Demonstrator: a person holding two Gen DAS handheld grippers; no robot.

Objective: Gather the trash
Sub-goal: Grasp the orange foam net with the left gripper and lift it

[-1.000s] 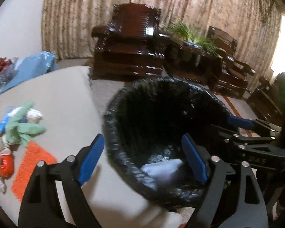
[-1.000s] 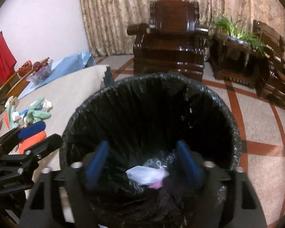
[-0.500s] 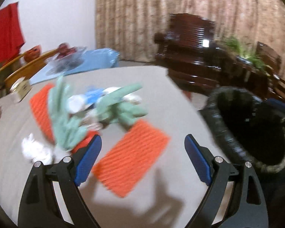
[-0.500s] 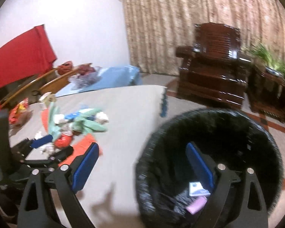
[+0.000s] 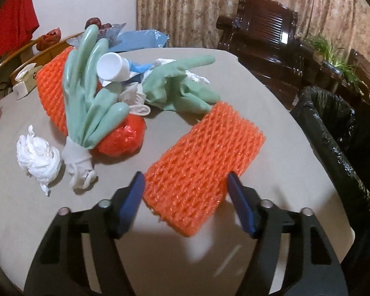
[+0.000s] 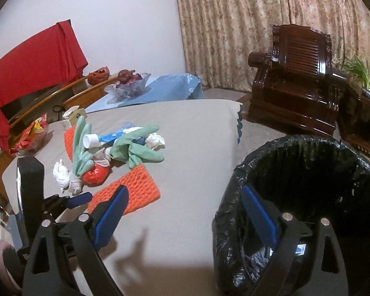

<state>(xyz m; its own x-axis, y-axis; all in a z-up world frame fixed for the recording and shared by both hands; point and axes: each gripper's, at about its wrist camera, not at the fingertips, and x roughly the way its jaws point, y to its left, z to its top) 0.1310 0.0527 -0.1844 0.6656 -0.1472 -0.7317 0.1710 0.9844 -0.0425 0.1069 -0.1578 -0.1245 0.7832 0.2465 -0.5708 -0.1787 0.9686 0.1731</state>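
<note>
The left gripper (image 5: 185, 197), jaws closing around the near end of the flat orange foam-net sleeve (image 5: 204, 157), straddles it for pickup, while the right gripper (image 6: 185, 217) waits wide, empty.

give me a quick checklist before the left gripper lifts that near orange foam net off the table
1. Orange foam net sits between the left gripper fingers: ok.
2. Firm grip: cannot tell, jaws closing, pads at the net's edges.
3. Net clear of the green gloves: ok, apart.
4. Trash bin open beside the table: ok.
5. Right gripper open, empty: ok.
</note>
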